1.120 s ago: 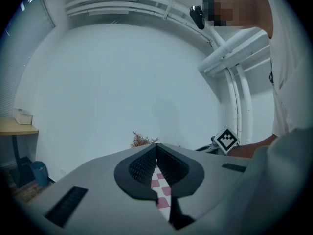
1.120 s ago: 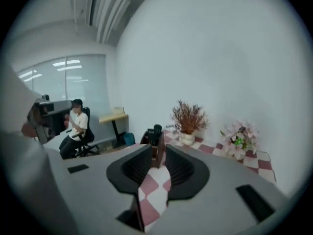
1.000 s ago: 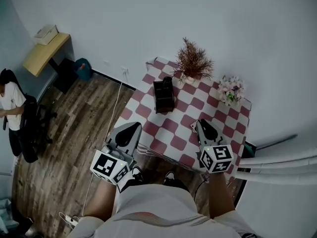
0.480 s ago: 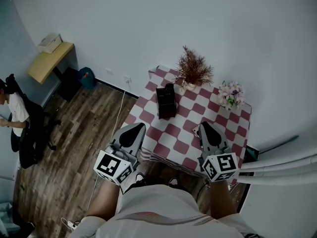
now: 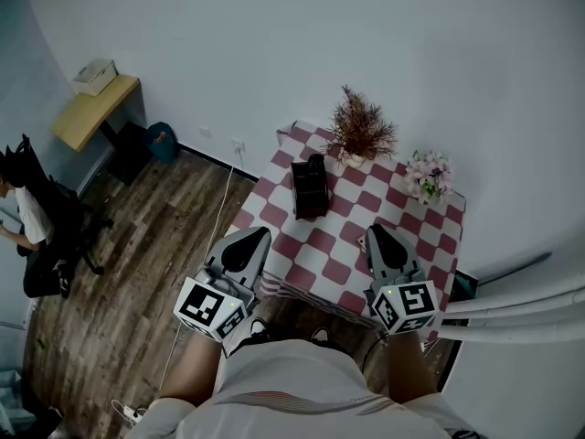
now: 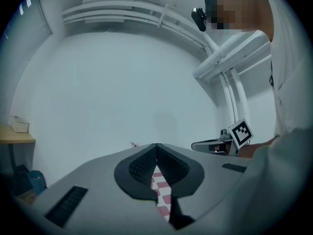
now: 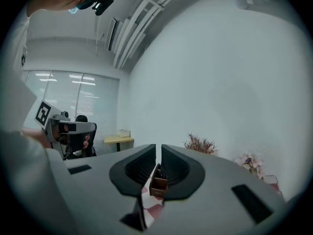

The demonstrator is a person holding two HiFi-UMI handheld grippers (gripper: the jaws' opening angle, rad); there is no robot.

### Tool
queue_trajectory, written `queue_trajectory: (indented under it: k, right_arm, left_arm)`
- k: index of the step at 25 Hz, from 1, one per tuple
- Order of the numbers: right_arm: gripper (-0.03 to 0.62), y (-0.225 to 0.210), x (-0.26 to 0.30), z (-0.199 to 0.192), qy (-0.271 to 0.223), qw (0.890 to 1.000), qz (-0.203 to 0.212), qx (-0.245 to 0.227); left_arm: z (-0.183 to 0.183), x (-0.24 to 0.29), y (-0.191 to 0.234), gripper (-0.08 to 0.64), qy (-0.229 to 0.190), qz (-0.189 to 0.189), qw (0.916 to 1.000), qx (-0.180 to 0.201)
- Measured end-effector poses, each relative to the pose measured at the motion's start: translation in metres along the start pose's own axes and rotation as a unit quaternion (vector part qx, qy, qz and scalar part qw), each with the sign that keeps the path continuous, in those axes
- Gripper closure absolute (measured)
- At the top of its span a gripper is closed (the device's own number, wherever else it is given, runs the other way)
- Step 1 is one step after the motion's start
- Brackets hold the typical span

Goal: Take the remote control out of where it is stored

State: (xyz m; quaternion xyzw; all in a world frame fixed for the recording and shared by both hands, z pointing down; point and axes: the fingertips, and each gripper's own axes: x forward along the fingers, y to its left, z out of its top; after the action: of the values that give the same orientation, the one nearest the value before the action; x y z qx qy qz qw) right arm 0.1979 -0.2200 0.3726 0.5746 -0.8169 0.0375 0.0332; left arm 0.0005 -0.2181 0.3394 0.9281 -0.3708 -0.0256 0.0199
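Note:
A dark storage holder (image 5: pixel 311 187) stands on the red-and-white checkered table (image 5: pixel 366 236), near its far left side. Something dark sticks up from its top, and I cannot make out the remote control. The right gripper view shows the brown holder (image 7: pixel 157 182) through the slit between the jaws. My left gripper (image 5: pixel 255 235) hovers at the table's near left edge, with its jaw tips touching and nothing in it (image 6: pixel 156 146). My right gripper (image 5: pixel 373 232) hovers over the near right part, well short of the holder. Its jaws (image 7: pixel 158 148) stand a narrow slit apart, empty.
A dried brown plant (image 5: pixel 359 128) and a pale flower bunch (image 5: pixel 428 174) stand at the table's far edge by the white wall. On the wood floor to the left are a person on an office chair (image 5: pixel 27 218), a wooden desk (image 5: pixel 91 108) and a blue bin (image 5: pixel 161 142).
The view has shifted a little, so the table sits slightly further right. Both grippers have edged up toward the table's near edge. The person at the left has slid toward the frame's edge.

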Motion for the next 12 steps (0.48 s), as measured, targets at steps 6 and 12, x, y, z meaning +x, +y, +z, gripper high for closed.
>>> queue_trajectory:
  k: [6, 12]
  right_arm:
    - [0.548, -0.001, 0.009, -0.007, 0.014, 1.000, 0.003, -0.001]
    - [0.545, -0.003, 0.048, -0.021, 0.038, 0.999, -0.003, -0.006]
  left_arm:
    - [-0.004, -0.001, 0.003, 0.552, 0.002, 0.004, 1.0000, -0.002]
    - [-0.011, -0.010, 0.017, 0.552, 0.008, 0.020, 0.9997, -0.009]
